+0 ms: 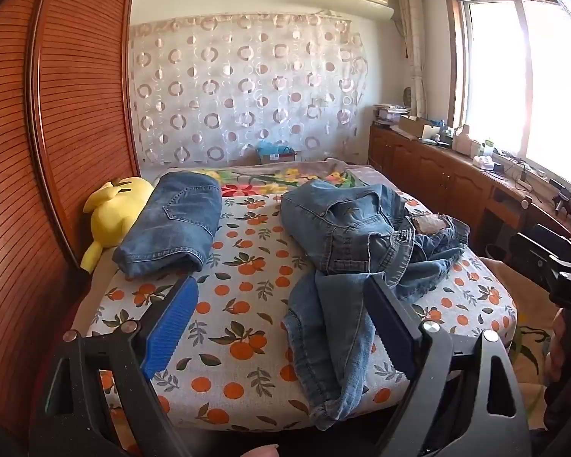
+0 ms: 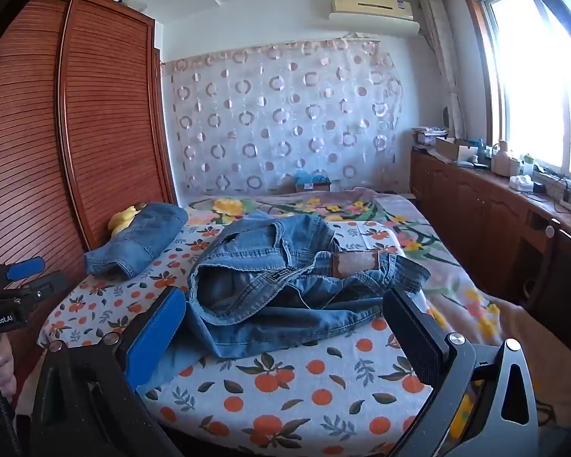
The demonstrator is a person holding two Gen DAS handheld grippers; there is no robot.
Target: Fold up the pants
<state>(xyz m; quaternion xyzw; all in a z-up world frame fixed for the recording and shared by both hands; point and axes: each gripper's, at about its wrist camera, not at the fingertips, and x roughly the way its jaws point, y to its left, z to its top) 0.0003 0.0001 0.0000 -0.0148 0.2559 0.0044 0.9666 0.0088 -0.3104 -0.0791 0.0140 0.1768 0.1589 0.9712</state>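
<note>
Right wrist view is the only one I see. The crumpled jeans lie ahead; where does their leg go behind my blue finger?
Observer: In the left wrist view, one leg of the crumpled jeans runs down to the near edge of the bed.
Operator: What is the yellow thing behind the folded jeans?
Observer: A yellow plush toy, lying against the folded jeans, beside the wardrobe.
Operator: Is the left gripper open?
Observer: Yes, the left gripper is wide open and grips nothing.
</note>
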